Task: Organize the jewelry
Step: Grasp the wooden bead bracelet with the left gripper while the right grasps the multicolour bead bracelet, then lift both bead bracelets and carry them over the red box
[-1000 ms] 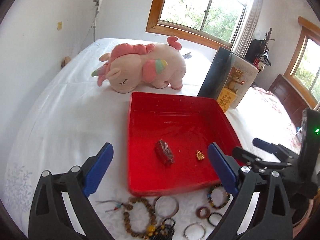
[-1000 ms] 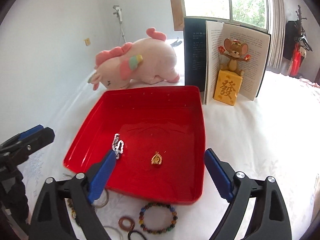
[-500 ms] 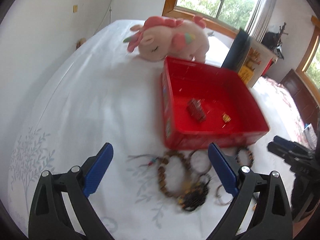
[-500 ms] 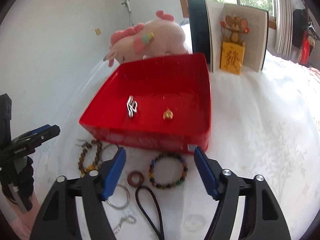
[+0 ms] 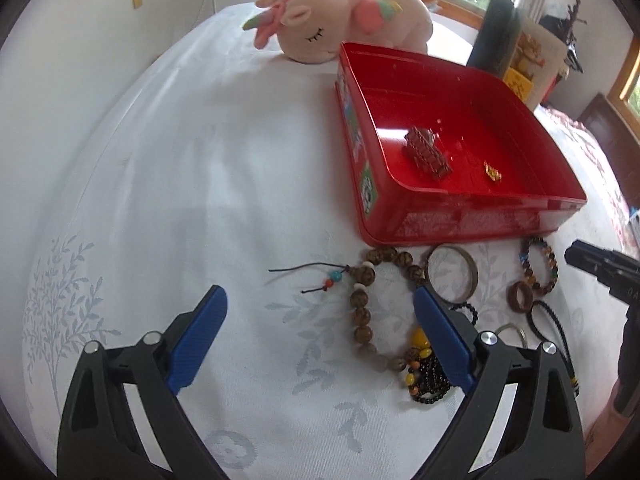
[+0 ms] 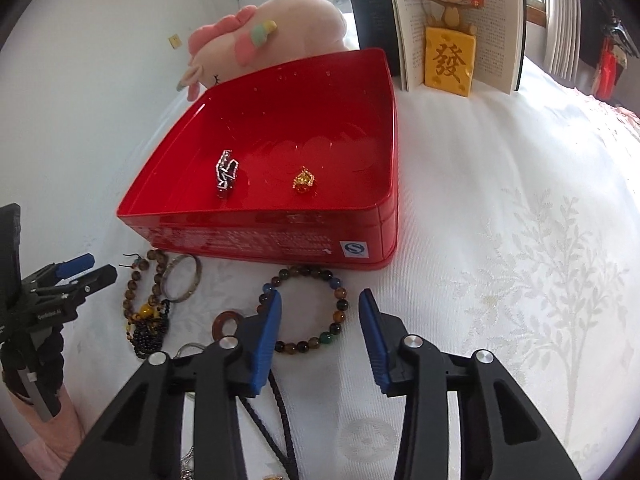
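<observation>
The left tool (image 5: 318,320) hangs wide open and empty over the white bedspread (image 5: 160,160), with the wooden bead bracelet (image 5: 362,308) lying between its fingers, nearer the right one. That finger covers part of the black bead string (image 5: 430,380) and sits just beside the metal bangle (image 5: 452,274).

The right tool (image 6: 320,320) is open more narrowly, also empty, low over the coloured bead bracelet (image 6: 308,308); its left finger overlaps the bracelet's left side and its right finger stands just outside the ring. A brown ring (image 6: 226,324) lies just left of that finger, and a black cord (image 6: 280,420) runs under the tool.

The red tray (image 6: 260,236) sits just beyond the loose pieces, nearly touching the bracelets. Inside it lie a silver chain piece (image 6: 226,174) and a gold charm (image 6: 304,179), apart from each other.

Behind the tray are a pink plush unicorn (image 5: 344,20) and an open book (image 6: 460,20) with a mouse figurine (image 6: 450,48) in front of it
</observation>
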A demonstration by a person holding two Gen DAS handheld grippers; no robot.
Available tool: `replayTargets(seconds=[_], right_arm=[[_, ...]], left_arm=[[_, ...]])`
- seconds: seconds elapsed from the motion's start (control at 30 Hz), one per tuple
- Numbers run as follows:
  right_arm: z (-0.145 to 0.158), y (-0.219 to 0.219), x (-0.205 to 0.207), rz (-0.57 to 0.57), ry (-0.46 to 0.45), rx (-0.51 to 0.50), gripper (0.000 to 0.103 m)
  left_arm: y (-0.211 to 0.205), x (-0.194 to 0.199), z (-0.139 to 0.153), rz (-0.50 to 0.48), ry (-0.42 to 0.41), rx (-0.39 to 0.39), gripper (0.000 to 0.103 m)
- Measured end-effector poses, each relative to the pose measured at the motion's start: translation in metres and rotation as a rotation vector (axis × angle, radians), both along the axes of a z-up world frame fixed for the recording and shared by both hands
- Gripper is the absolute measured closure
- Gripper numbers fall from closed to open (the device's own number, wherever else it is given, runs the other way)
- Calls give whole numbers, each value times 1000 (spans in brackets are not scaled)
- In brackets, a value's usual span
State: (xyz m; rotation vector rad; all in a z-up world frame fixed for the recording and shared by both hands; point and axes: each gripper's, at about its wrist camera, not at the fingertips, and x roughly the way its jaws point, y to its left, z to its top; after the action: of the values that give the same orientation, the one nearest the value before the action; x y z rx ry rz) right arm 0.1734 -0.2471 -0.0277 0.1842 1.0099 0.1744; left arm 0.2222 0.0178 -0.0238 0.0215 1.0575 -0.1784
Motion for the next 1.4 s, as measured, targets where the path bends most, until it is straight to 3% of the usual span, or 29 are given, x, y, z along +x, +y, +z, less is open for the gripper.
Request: replayTargets(seconds=[0.07, 0.4, 0.53, 0.73, 0.9, 1.1, 1.17, 1.2, 1.4], right_arm=[[-1, 0, 0, 5, 1, -1, 63], [-7, -1, 3, 2, 21, -2, 63], [-12, -4, 6, -12, 38, -1, 63], [-22, 0, 10, -4, 65, -11, 63], [-28, 3, 16, 0, 53, -45, 63], [-29, 5, 18, -8, 24, -117, 84], [-29, 4, 18, 3, 28, -109, 94], [-28, 3, 18, 6, 29, -102, 95], [-16, -10, 13, 47, 19, 18, 96]], left_arm=[[-3, 2, -5, -16, 39, -6, 29], [-9, 9, -29, -37, 118, 9, 33], [-12, 12, -32, -36, 103, 37, 34], [-10, 14, -32, -25, 82, 42, 45], [-15, 11, -32, -25, 61, 45, 62], [-13, 9, -30, -18, 50, 15, 87], [-11, 11, -30, -14, 53, 5, 89], [-9, 12, -30, -12, 55, -2, 93], [1, 15, -26, -11, 62, -80, 93]])
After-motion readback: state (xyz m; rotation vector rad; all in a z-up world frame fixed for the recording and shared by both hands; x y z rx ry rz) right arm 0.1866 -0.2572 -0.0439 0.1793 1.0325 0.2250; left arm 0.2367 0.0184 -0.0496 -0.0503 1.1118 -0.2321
